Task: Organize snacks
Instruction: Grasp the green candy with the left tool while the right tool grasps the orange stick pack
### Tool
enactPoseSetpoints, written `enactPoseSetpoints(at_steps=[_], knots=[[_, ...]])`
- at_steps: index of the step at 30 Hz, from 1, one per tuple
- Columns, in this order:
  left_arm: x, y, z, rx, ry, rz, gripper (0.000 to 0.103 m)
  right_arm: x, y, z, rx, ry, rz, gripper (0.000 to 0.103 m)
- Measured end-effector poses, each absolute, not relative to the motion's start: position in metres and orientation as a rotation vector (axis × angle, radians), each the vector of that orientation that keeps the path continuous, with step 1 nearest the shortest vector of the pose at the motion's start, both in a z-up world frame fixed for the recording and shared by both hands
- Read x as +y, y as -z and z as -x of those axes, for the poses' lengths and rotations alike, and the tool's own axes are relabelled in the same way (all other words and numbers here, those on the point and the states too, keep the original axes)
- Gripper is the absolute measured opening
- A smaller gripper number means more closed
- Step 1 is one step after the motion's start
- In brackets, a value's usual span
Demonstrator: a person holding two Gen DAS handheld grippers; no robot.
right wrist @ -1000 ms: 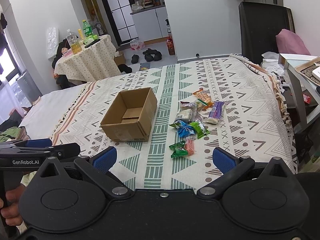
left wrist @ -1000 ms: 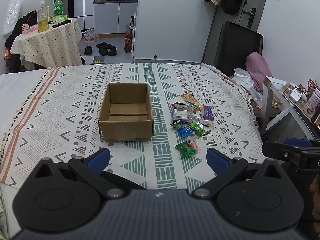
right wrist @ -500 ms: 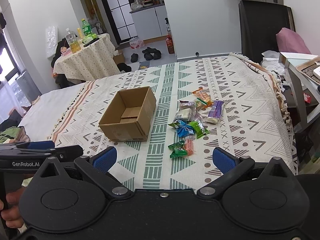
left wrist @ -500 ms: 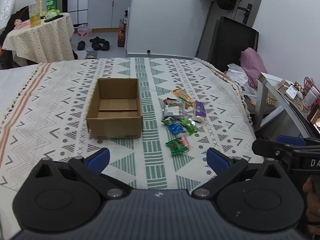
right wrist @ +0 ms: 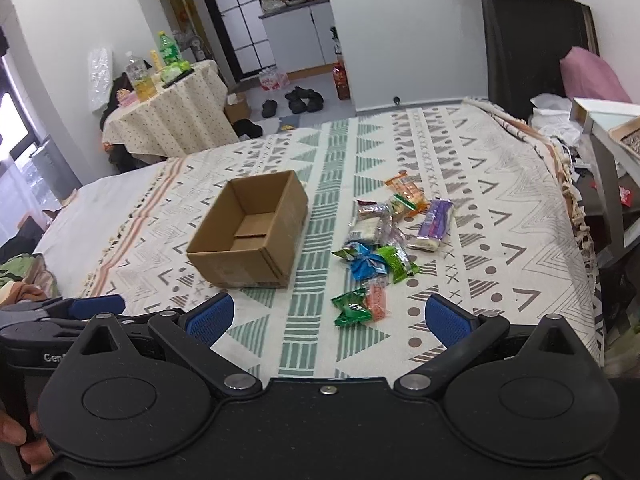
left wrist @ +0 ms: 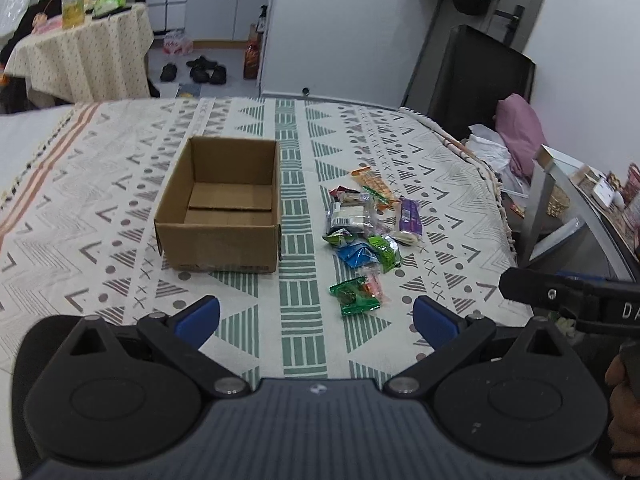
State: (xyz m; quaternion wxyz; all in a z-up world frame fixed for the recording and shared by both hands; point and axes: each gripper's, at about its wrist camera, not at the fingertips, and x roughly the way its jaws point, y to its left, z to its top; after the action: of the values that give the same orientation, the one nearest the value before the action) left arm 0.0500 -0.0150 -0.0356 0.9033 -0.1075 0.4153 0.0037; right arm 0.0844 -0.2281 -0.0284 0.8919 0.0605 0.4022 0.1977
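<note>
An open, empty cardboard box [left wrist: 224, 208] [right wrist: 252, 232] stands on the patterned bedspread [left wrist: 100, 200]. Right of it lies a cluster of several snack packets: a green one [left wrist: 354, 296] [right wrist: 352, 308] nearest me, a blue one [left wrist: 356, 254] [right wrist: 366, 264], a purple one [left wrist: 410, 220] [right wrist: 434, 220] and an orange one [left wrist: 374, 184] [right wrist: 404, 188] farther off. My left gripper [left wrist: 316, 318] is open and empty, above the near edge of the bed. My right gripper [right wrist: 328, 316] is open and empty, just short of the green packet.
A round table [right wrist: 172, 112] with bottles stands at the far left. Shoes [left wrist: 200, 72] lie on the floor beyond the bed. A dark chair [left wrist: 472, 76] and a glass-topped side table [left wrist: 560, 200] stand to the right of the bed.
Both grippers have moved forward over the bed toward the box and snacks, which now look larger. Both stay open.
</note>
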Motion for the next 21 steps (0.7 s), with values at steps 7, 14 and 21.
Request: enactPoseSetpoints(at_steps=[7,14,21], knots=[[-0.023,0.053,-0.076,0.884,-0.005,0.256,0.101,-0.242,0.055,-0.11,0.878,-0.379,-0.197,0.103],[-0.029,0.078,-0.105,0.925,-0.01,0.311,0.1,-0.259,0.074,-0.136,0.902,-0.354,-0.264,0.103],[-0.03,0.104,-0.134,0.985,-0.03,0.376,0.093,-0.263,0.093,-0.167,0.944,-0.343,-0.296,0.095]])
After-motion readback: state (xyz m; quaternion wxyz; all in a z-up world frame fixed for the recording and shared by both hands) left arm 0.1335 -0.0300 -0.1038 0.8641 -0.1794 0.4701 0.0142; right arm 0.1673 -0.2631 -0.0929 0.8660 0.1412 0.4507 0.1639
